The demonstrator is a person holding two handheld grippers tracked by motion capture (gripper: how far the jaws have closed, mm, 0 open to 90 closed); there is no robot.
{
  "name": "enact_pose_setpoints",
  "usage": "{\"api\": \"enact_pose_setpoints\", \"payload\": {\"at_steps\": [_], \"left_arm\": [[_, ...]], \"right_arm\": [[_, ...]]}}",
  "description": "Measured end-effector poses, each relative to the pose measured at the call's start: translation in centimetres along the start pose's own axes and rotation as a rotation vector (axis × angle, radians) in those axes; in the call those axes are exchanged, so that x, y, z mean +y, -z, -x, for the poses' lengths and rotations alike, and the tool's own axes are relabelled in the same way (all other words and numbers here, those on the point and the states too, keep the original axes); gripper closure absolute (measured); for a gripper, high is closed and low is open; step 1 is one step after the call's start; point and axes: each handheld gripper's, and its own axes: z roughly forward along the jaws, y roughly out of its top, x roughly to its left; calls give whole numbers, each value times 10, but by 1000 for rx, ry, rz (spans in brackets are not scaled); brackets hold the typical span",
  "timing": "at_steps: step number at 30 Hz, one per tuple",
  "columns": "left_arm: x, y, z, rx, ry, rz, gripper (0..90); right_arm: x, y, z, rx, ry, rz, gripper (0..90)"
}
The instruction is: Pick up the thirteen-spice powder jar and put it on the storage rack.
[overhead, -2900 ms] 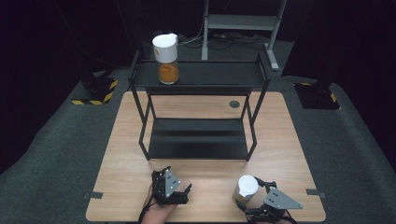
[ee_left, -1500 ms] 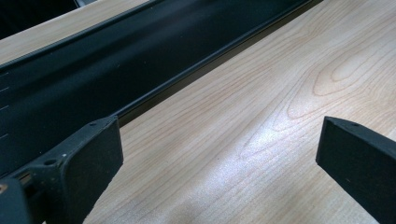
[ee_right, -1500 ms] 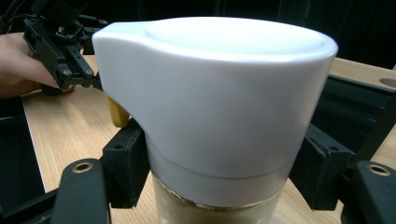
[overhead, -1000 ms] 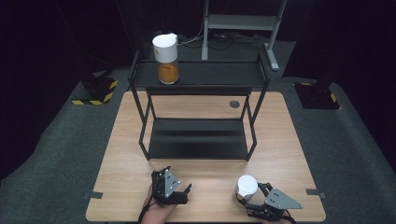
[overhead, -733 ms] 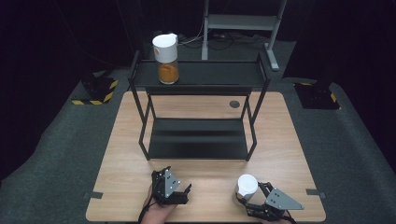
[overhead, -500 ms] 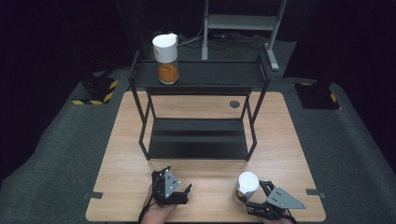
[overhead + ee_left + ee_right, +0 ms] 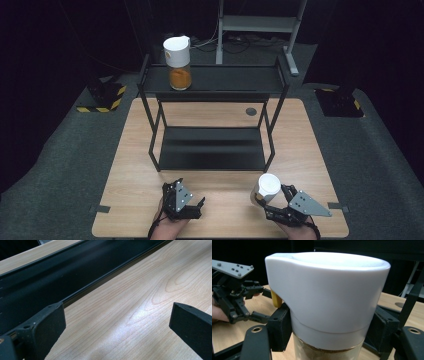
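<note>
My right gripper (image 7: 267, 199) is shut on a jar with a white lid (image 7: 267, 187) near the table's front right. In the right gripper view the white lid (image 7: 327, 297) sits between the two black pads (image 7: 279, 330), with brown contents below it and a small yellow tab at its left. My left gripper (image 7: 192, 197) rests near the front edge at the left, jaws open with bare wood between them (image 7: 117, 322). A second white-lidded jar with orange contents (image 7: 178, 62) stands on the top shelf of the black rack (image 7: 215, 80), at its left end.
The black two-tier rack's lower shelf (image 7: 212, 147) lies just beyond both grippers; its edge (image 7: 75, 295) shows in the left gripper view. A round grommet (image 7: 251, 111) is in the wooden table (image 7: 135, 165) behind the rack. Yellow-black striped bases (image 7: 102, 102) sit on the dark floor.
The right gripper with its jar has shifted slightly toward the front of the table and then steadied. The left gripper has stayed still.
</note>
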Motion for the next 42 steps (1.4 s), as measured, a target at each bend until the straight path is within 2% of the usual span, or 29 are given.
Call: {"api": "enact_pose_setpoints", "payload": {"at_steps": [13, 26, 42], "left_arm": [[0, 0, -1, -5, -2, 2, 9], [-1, 0, -2, -11, -1, 7, 10], [-2, 1, -4, -21, -2, 10, 9]], "right_arm": [[28, -10, 6, -9, 29, 23, 297], [57, -25, 10, -17, 31, 47, 297], [92, -39, 28, -56, 13, 83, 298]]}}
